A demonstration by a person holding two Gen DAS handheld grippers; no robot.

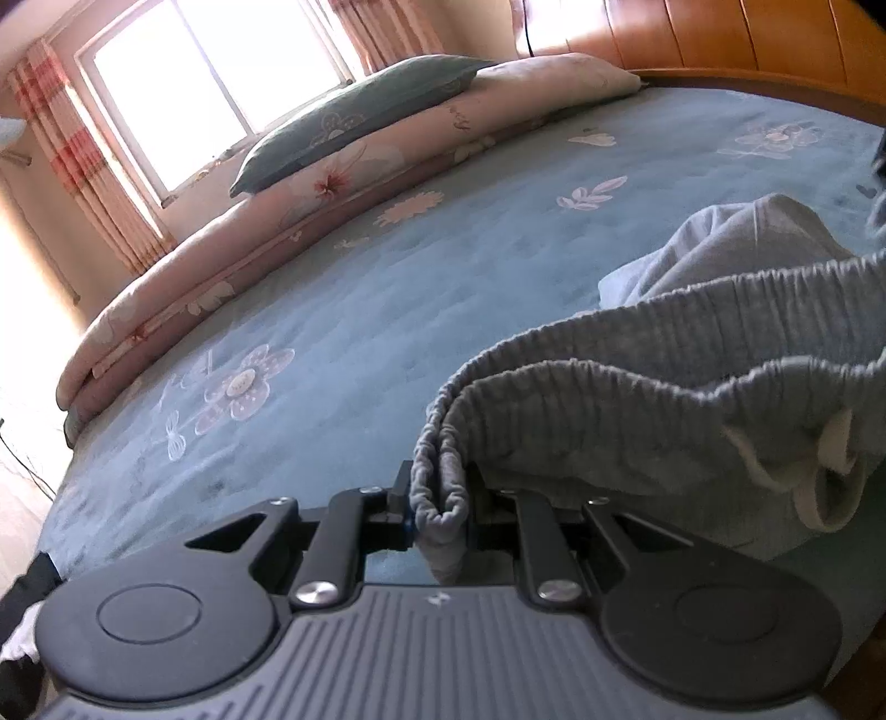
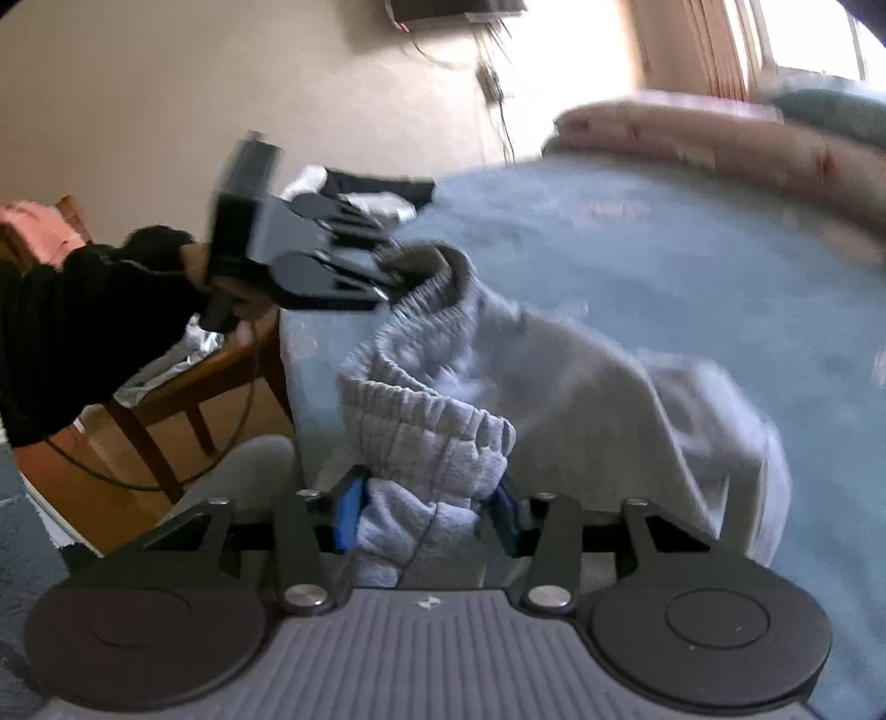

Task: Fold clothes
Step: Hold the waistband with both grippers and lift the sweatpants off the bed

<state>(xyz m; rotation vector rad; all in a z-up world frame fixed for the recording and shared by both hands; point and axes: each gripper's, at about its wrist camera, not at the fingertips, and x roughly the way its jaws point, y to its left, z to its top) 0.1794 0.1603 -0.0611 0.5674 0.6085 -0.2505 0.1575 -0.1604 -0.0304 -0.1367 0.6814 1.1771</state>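
Grey sweatpants (image 1: 637,399) with a ribbed elastic waistband and a white drawstring (image 1: 830,471) hang over the blue bedspread. My left gripper (image 1: 440,498) is shut on one end of the waistband, lifted above the bed. In the right wrist view the same left gripper (image 2: 387,271) shows at upper left, held by a hand in a black sleeve. My right gripper (image 2: 426,509) is shut on the other part of the waistband of the sweatpants (image 2: 554,376), whose legs trail right across the bed.
A blue flowered bedspread (image 1: 387,266) covers the bed. A pink folded quilt (image 1: 387,160) and a green pillow (image 1: 354,116) lie along the window side. A wooden headboard (image 1: 720,39) stands behind. A wooden chair (image 2: 183,399) and dark clothes (image 2: 376,194) sit off the bed's edge.
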